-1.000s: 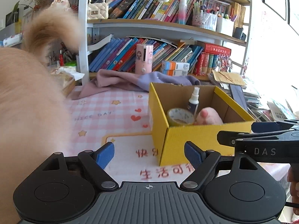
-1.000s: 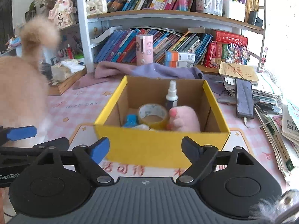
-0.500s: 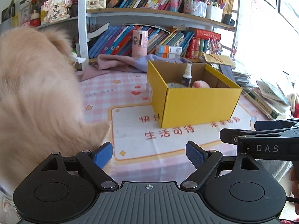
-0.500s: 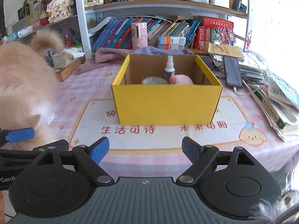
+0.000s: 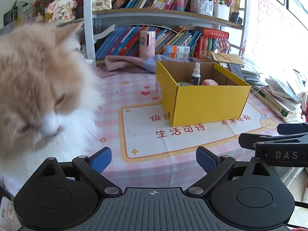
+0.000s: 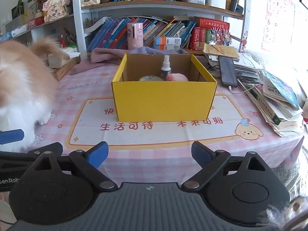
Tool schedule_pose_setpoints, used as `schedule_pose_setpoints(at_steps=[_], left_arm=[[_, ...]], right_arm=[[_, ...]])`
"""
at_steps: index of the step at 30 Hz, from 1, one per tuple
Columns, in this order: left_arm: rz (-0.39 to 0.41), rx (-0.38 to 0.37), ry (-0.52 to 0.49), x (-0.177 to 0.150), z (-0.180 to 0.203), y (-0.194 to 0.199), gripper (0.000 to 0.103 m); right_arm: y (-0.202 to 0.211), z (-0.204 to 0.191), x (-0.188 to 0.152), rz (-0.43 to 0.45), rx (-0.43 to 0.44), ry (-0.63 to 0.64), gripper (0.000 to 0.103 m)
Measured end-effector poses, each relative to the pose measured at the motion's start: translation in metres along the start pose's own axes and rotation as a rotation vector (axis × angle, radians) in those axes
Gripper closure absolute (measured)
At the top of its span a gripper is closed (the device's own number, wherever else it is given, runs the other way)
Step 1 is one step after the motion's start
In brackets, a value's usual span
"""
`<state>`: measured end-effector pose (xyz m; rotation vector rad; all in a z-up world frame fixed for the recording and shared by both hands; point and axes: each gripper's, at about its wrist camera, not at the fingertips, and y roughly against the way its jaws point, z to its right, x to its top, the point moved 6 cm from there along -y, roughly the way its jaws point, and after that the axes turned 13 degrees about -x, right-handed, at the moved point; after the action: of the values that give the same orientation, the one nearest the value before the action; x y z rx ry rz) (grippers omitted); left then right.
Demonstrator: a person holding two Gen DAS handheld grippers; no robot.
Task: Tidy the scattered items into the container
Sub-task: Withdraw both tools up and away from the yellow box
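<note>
Box (image 6: 163, 100): yellow cardboard with brown inner walls, rectangular and open on top – it stands on the desk (image 6: 134, 134), on the white mat with red characters.
In the box: a small spray bottle (image 6: 165, 67) standing upright, a tape roll (image 6: 150, 78) lying flat, and a soft pink round thing (image 6: 178, 77); only their tops show over the rim.
Left tongs (image 5: 154, 158): spread wide, blue pads, nothing between them; held at the near desk edge, well apart from the box.
Right tongs (image 6: 149, 152): also spread wide and empty – facing the front wall of the box.
Cat (image 5: 42, 88): fluffy, orange and white, on the desk at the left.
Desk cover: pink checked cloth.
</note>
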<state>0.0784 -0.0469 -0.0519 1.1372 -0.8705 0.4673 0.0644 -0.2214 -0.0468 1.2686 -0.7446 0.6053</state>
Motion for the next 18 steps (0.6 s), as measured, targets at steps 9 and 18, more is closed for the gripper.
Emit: schedule_pose_setpoints(at_steps=[9,18], left_arm=[[0.004,0.005,-0.009,0.0014,0.0057,0.0011,0.003],[-0.012,0.01,0.002,0.0006,0.0074,-0.002,0.002]], right_arm=[[-0.0004,0.0058,-0.0014,-0.004,-0.012,-0.001,0.007],[-0.003,0.0084,-0.0031,-0.019,-0.01,-0.001,0.007]])
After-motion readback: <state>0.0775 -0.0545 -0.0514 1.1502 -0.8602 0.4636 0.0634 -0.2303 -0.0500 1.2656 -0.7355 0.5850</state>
